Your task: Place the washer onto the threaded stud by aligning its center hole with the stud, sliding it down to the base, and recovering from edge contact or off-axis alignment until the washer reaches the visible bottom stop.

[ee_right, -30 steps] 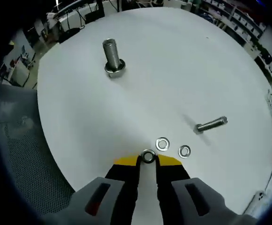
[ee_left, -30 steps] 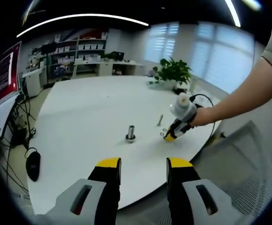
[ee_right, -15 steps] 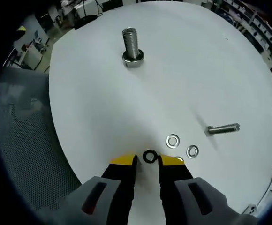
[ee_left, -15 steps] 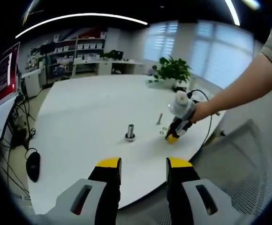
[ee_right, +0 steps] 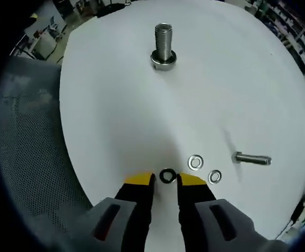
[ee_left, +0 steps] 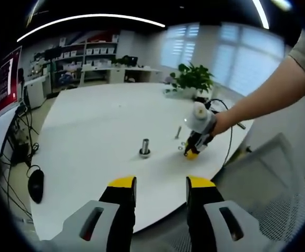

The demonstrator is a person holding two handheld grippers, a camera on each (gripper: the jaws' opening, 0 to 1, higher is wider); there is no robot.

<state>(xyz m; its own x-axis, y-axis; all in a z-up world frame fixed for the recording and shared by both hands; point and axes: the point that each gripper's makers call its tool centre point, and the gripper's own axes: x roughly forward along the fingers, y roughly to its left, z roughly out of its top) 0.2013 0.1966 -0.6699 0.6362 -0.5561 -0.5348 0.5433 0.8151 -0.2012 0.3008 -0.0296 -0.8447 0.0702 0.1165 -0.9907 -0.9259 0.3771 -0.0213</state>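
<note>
Up at top centre of the right gripper view, the stud (ee_right: 163, 46) stands upright on the white table (ee_right: 115, 105). Lower down, the right gripper (ee_right: 166, 181) sits at bottom centre, its jaws slightly apart with a dark washer (ee_right: 167, 176) between the yellow tips; whether they pinch it I cannot tell. Just right lie 2 more washers (ee_right: 195, 162), then a loose bolt (ee_right: 253, 158) on its side. At the left gripper view's bottom, the left gripper (ee_left: 161, 186) is open and empty.
</note>
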